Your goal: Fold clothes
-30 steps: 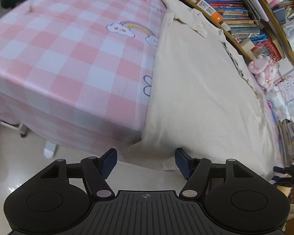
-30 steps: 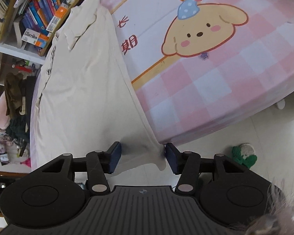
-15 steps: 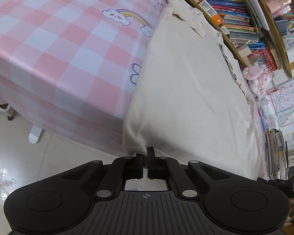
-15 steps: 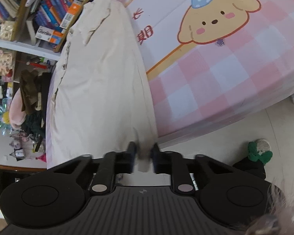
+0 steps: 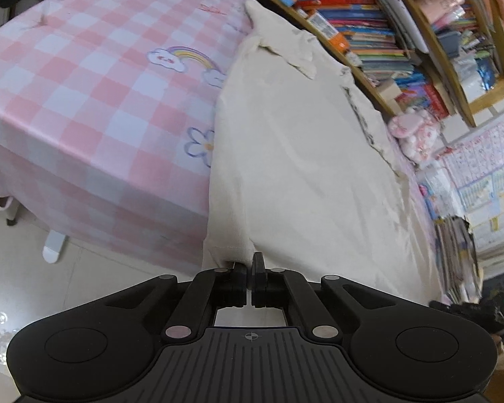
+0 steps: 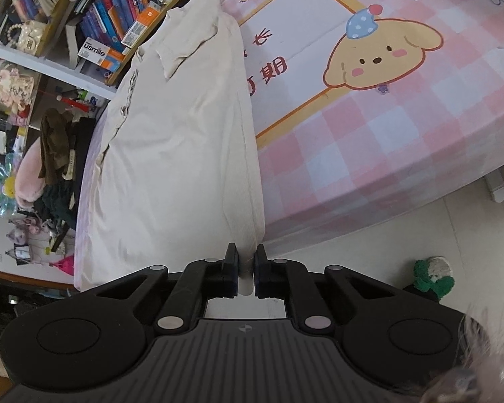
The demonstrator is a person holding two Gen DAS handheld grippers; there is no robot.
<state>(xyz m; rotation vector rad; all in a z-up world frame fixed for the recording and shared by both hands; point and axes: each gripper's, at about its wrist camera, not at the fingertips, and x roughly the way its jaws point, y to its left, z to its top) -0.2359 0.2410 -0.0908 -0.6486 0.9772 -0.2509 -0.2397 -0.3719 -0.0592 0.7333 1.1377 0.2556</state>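
Ahead of both my jaws the pink checked tablecloth (image 5: 84,100) spreads wide, and on it the cream shirt (image 5: 302,168) lies flat, collar at the far end, hem hanging toward me. A second ago my jaws stood open either side of that hem; now my left gripper (image 5: 251,268) and right gripper (image 6: 246,262) have pinched shut on its two bottom corners, so I judge the hem ready to lift and fold forward.
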